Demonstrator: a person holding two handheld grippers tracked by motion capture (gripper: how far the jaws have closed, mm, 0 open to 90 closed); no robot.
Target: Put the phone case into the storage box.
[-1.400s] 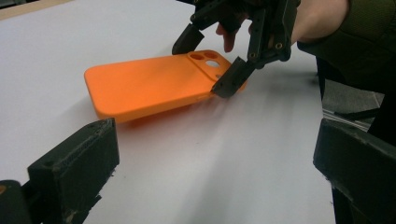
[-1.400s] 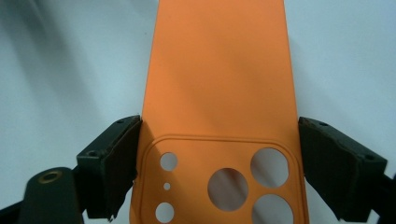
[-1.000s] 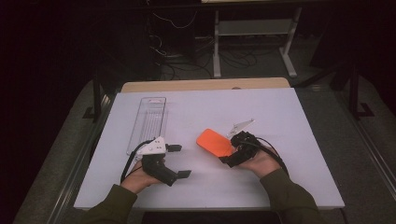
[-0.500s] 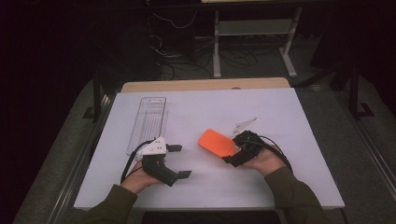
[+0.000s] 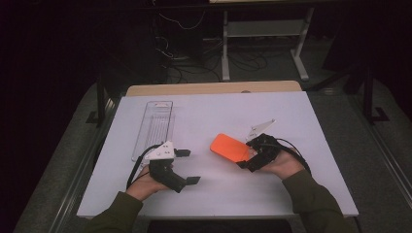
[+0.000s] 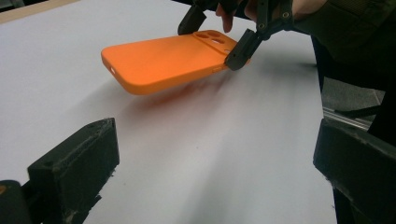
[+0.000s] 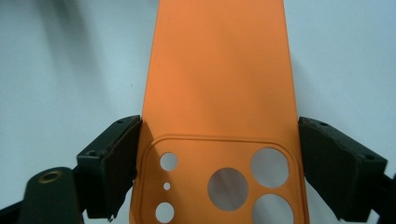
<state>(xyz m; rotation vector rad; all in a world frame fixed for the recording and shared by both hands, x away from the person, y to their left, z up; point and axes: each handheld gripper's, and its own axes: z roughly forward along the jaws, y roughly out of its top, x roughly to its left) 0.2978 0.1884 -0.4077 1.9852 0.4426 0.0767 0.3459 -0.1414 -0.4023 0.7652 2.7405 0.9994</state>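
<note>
An orange phone case (image 5: 229, 147) hangs tilted just above the white table top (image 5: 291, 116), and its shadow lies on the table under it. My right gripper (image 5: 247, 156) is shut on it across its width at the camera-cutout end. In the right gripper view the two pads (image 7: 116, 163) press on the side edges of the case (image 7: 219, 70). The left gripper view has the case (image 6: 163, 63) raised, with the right gripper (image 6: 215, 37) on its far end. My left gripper (image 5: 189, 166) rests on the table to the left, open, with nothing between its fingers (image 6: 74, 163).
A clear plastic tray (image 5: 154, 127) lies lengthwise at the table's left, beyond the left hand. The table's wooden far edge (image 5: 214, 88) borders a dark floor with cables and a metal stand.
The right gripper has shifted slightly to the right with the orange case in it. The left gripper has stayed where it was.
</note>
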